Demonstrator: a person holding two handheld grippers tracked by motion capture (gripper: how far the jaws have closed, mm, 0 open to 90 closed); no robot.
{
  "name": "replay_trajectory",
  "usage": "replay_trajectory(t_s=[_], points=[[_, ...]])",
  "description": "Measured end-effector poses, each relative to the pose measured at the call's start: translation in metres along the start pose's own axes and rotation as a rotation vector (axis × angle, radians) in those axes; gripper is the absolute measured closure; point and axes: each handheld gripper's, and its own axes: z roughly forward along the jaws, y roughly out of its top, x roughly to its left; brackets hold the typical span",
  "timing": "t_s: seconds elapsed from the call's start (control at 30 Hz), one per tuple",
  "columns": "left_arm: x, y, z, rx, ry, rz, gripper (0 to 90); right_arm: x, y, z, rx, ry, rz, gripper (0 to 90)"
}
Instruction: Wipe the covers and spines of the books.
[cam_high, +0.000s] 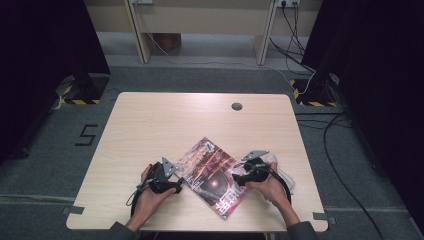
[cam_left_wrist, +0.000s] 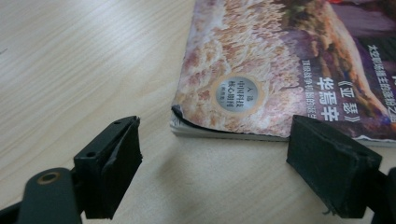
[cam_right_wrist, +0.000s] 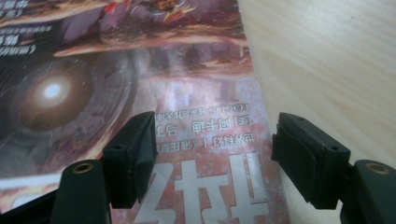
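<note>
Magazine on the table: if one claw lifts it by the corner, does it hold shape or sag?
The magazine will likely sag: it looks thin, with a soft cover already curling up at the corner. The glossy cover shows glare, so it may slip between the pads. It lies flat on the table, so probably slides rather than tips when pushed.

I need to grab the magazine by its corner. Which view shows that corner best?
The left gripper view: the magazine corner sits close and sharp, cover lifting slightly, ahead of the open left gripper. The high view shows the whole magazine small; the right gripper view shows its cover and right edge.
</note>
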Motion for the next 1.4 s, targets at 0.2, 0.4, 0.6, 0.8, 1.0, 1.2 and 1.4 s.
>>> replay_trajectory(t_s=[0.2, 0.4, 0.6, 0.8, 1.0, 1.2, 1.4], points=[[-0.005, -0.001, -0.003, 0.000, -0.010, 0.005, 20.1, 0.013, -0.012, -0.008, -0.007, -0.012, -0.014, 30.7], [-0.029, -0.009, -0.021, 0.012, -0.114, 0.033, 18.3, 0.018, -0.017, -0.012, -0.015, -0.006, -0.015, 30.5], [-0.043, -0.007, -0.021, 0.000, -0.131, 0.069, 18.4, 0.024, -0.022, -0.015, -0.017, 0.010, -0.023, 30.5], [-0.038, -0.008, -0.021, 0.001, -0.120, 0.053, 17.7, 0.033, -0.029, -0.019, -0.016, 0.030, -0.019, 30.5], [-0.035, -0.008, -0.019, 0.005, -0.124, 0.044, 15.9, 0.030, -0.031, -0.021, -0.024, 0.040, 0.004, 34.8], [-0.035, -0.008, -0.019, 0.008, -0.128, 0.037, 14.6, 0.019, -0.021, -0.011, -0.070, 0.040, 0.072, 37.0], [-0.034, -0.008, -0.018, 0.013, -0.133, 0.033, 13.9, 0.013, -0.007, 0.002, -0.086, 0.056, 0.085, 38.5]])
